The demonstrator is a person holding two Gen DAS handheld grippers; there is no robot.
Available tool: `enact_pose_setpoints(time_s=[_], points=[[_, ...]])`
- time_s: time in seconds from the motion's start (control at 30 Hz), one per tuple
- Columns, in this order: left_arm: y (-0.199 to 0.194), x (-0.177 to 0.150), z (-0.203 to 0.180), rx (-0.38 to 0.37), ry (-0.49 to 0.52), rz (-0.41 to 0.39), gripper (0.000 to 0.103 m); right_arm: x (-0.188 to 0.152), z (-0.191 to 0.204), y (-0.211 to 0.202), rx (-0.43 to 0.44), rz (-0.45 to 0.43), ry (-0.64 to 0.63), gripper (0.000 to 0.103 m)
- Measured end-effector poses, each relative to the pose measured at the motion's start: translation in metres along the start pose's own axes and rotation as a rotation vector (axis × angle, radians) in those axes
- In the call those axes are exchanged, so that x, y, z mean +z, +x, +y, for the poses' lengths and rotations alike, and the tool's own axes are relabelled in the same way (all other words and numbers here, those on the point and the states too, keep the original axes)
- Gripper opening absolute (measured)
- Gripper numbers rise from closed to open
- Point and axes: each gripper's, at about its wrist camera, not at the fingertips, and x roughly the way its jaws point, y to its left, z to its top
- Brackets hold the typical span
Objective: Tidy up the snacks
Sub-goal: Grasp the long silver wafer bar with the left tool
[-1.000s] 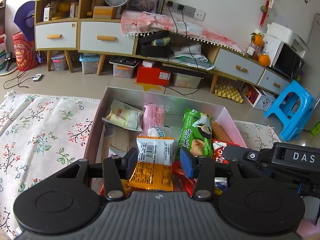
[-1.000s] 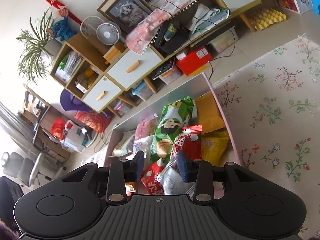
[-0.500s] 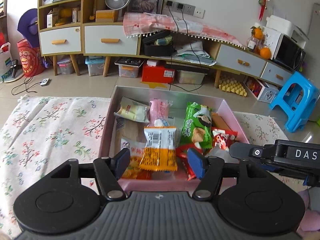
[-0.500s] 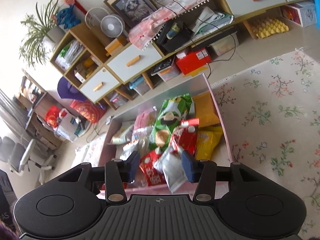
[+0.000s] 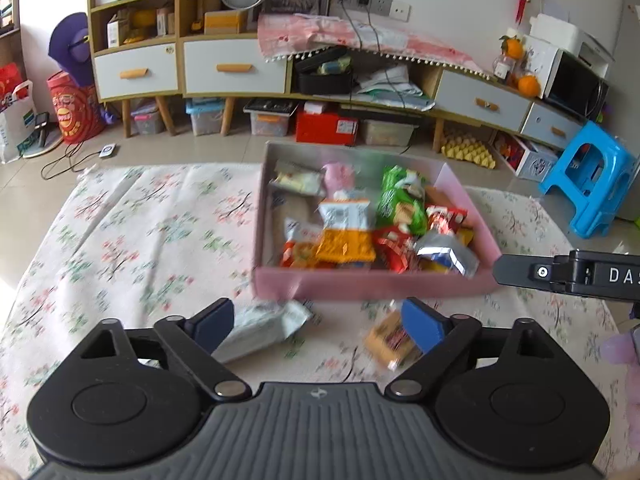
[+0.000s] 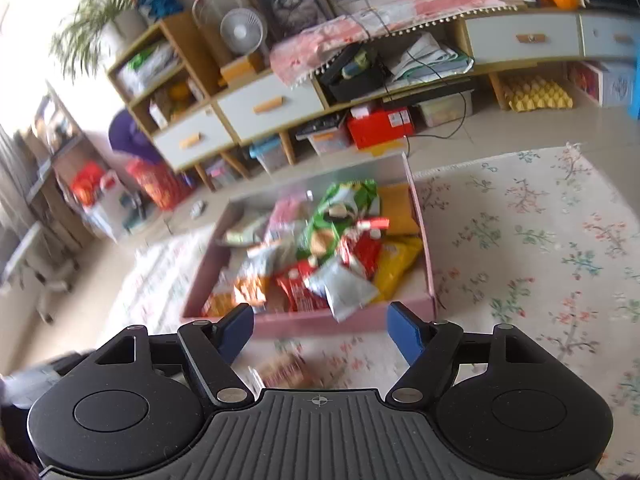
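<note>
A pink box on the floral cloth holds several snack packs, among them a green chip bag and an orange-and-white pack. My left gripper is open and empty, in front of the box's near wall. A pale green-white pack and an orange snack pack lie on the cloth between its fingers. My right gripper is open and empty, above the orange pack. A silver pack hangs over the box's near wall.
The floral cloth spreads left and right of the box. A low cabinet stands behind, with storage bins and a red box under it. A blue stool stands at the right. The right gripper's body reaches in from the right.
Both grippers have pulled back from over the box and opened wider. The orange-and-white pack and the silver pack stay in the box. Two loose packs on the cloth have come into view.
</note>
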Motion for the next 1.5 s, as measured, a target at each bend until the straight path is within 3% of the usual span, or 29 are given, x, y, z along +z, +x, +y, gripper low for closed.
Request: enact_pose_setpoints(time_s=[0.13, 0.3, 0.53, 0.83, 1.13, 1.33, 1.5], points=[[-0.011, -0.011, 0.013, 0.028, -0.025, 0.009, 0.101, -0.008, 0.003, -0.007, -0.034, 0.01, -0.046, 0.088], [-0.017, -0.023, 0.032, 0.077, -0.056, -0.008, 0.102, -0.016, 0.0, -0.011, -0.066, 0.018, -0.065, 0.091], [-0.011, -0.033, 0.055, 0.148, 0.013, -0.002, 0.102, -0.028, 0.001, -0.008, -0.093, 0.051, -0.107, 0.094], [0.009, -0.048, 0.068, 0.13, 0.208, -0.057, 0.102, -0.051, 0.025, 0.014, -0.082, 0.08, -0.255, 0.095], [0.029, -0.053, 0.06, 0.103, 0.328, -0.035, 0.1, -0.069, 0.044, 0.054, -0.058, 0.123, -0.388, 0.096], [0.031, -0.055, 0.055, 0.067, 0.345, -0.008, 0.095, -0.071, 0.045, 0.074, -0.078, 0.143, -0.377, 0.096], [0.027, -0.053, 0.055, 0.006, 0.306, 0.076, 0.092, -0.068, 0.042, 0.08, -0.091, 0.116, -0.368, 0.098]])
